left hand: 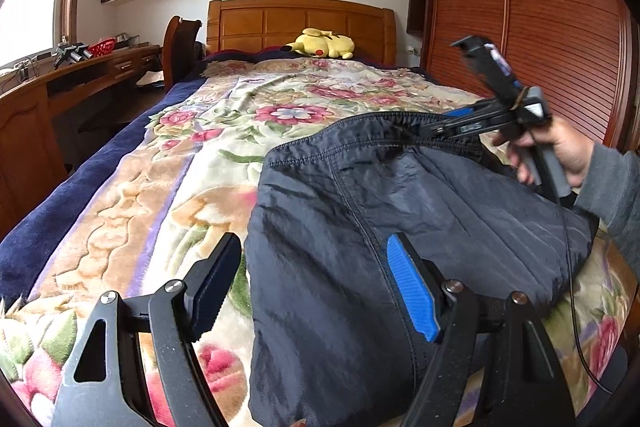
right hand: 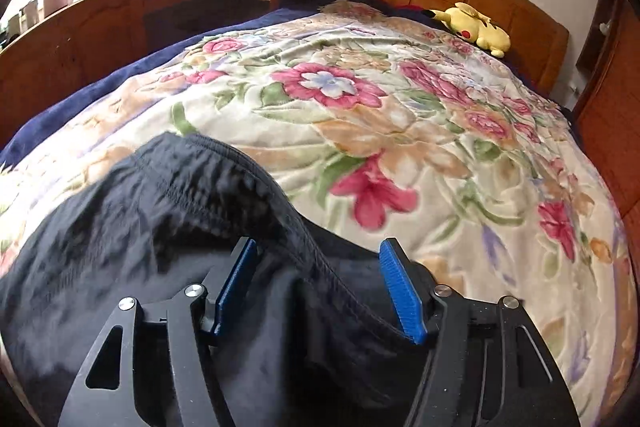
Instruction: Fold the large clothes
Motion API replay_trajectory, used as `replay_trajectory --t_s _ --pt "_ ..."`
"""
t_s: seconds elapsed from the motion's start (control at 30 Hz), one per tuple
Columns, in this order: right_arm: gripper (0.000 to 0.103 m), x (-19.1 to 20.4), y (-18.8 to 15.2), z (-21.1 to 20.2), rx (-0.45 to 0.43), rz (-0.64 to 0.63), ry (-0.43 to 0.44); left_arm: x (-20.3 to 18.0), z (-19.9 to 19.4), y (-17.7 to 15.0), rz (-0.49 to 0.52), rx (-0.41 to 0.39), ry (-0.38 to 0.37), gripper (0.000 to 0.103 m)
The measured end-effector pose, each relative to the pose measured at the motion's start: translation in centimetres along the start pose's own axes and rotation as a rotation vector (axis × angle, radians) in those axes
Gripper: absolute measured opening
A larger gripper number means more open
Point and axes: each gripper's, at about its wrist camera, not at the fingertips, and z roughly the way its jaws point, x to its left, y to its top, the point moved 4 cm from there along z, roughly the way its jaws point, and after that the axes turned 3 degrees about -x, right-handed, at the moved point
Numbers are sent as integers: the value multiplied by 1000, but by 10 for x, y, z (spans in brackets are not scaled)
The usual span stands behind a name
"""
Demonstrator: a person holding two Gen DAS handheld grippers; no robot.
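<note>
A large dark navy garment [left hand: 360, 227] lies bunched on the near end of the floral blanket [left hand: 248, 115]. My left gripper [left hand: 312, 255] is open just above the garment's left part, its fingers straddling the left edge. My right gripper [left hand: 430, 129] shows in the left wrist view at the garment's far upper hem, held by a hand. In the right wrist view my right gripper [right hand: 318, 247] is open, with a raised stitched hem of the garment [right hand: 200, 227] running between its blue pads [right hand: 400, 291] without being pinched.
A yellow plush toy [left hand: 322, 43] lies by the wooden headboard [left hand: 300, 23]. A wooden desk [left hand: 60, 87] and chair [left hand: 180, 43] stand left of the bed. A slatted wardrobe [left hand: 520, 27] stands on the right. The floral blanket [right hand: 360, 107] stretches beyond the garment.
</note>
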Motion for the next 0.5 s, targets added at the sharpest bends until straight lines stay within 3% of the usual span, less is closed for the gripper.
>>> replay_trajectory --t_s 0.2,0.3,0.4,0.5 --pt "66 -53 -21 -42 -30 114 16 -4 4 -1 5 9 -6 76" --pt "66 -80 -36 -51 -26 170 -69 -7 5 0 5 8 -11 76" --pt "66 -108 -59 -37 68 217 -165 -10 6 -2 13 14 -11 76" --pt "66 -131 -86 -18 156 281 -208 -10 9 -3 18 22 -7 76"
